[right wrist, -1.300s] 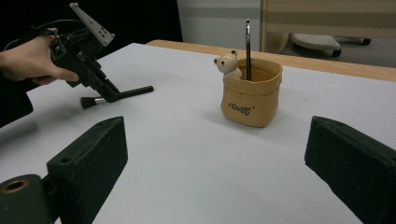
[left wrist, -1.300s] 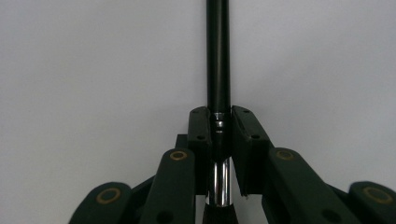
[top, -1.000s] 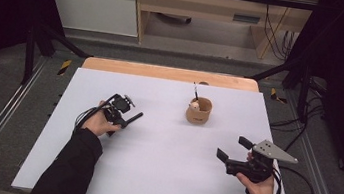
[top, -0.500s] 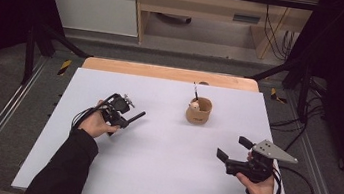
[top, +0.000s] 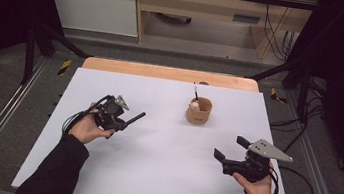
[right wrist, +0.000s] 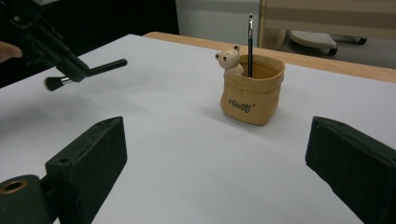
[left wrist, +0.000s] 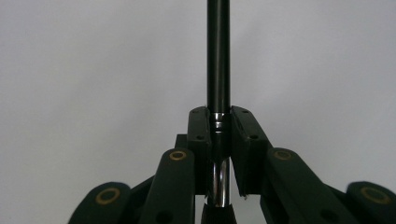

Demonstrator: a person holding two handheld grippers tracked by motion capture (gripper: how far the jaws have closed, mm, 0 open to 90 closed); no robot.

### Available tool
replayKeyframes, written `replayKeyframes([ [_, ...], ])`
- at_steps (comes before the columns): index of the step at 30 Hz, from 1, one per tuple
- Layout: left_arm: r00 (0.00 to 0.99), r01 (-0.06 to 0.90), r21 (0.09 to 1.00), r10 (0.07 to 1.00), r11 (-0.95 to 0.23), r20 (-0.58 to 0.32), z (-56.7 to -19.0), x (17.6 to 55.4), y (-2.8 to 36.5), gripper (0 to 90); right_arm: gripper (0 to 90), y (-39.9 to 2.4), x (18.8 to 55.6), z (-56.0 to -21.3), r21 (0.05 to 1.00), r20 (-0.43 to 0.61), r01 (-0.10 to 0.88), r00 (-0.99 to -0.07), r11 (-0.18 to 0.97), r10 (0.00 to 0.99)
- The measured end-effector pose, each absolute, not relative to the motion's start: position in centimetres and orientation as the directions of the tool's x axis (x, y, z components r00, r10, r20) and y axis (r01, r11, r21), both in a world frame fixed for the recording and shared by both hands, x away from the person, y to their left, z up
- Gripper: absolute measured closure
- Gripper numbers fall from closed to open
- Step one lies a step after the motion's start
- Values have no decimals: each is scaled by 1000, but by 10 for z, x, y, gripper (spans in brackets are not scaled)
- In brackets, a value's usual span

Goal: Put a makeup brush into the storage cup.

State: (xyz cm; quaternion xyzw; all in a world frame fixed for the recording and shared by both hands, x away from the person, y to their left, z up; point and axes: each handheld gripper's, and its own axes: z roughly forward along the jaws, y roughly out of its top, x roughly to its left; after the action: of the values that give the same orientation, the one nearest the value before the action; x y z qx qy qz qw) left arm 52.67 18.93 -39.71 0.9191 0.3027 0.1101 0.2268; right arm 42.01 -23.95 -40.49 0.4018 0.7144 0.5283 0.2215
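Jaws of the left gripper (top: 124,121) are clamped on a black makeup brush (left wrist: 218,56), the pads pinching it at the silver band between handle and bristles, as the left gripper view shows; the long handle runs straight out beyond the jaws. Jaws of the right gripper (top: 231,149) stand wide apart with nothing between them, and that gripper rests low at the near right of the white table (top: 149,175). In the high view the brush handle pokes out of the left gripper towards the middle of the table, held clear of the surface, and in the right gripper view its bristle tuft hangs behind the jaws, on the person's side. A small tan pot (top: 199,111) stands upright towards the far side of the table, between the two grippers and well apart from both; it bears a little bear figure (right wrist: 229,59) at its rim, and a thin dark pencil-like stick (right wrist: 250,44) stands in it. The step in hand appears to be carrying the picked-up brush over to the pot. The next move probably calls for swinging the left gripper across to a point above the pot's mouth, tipping the brush upright with the handle end down, and lowering it beside the stick without knocking the pot or the bear before the jaws let go.
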Motion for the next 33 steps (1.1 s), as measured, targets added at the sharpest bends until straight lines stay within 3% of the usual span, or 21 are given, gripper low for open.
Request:
replayKeyframes([
  [33,893,322,588,445,-741,72,-372,474,173,784,66,-194,427,-378,894,-55,308,-648,327,760],
])
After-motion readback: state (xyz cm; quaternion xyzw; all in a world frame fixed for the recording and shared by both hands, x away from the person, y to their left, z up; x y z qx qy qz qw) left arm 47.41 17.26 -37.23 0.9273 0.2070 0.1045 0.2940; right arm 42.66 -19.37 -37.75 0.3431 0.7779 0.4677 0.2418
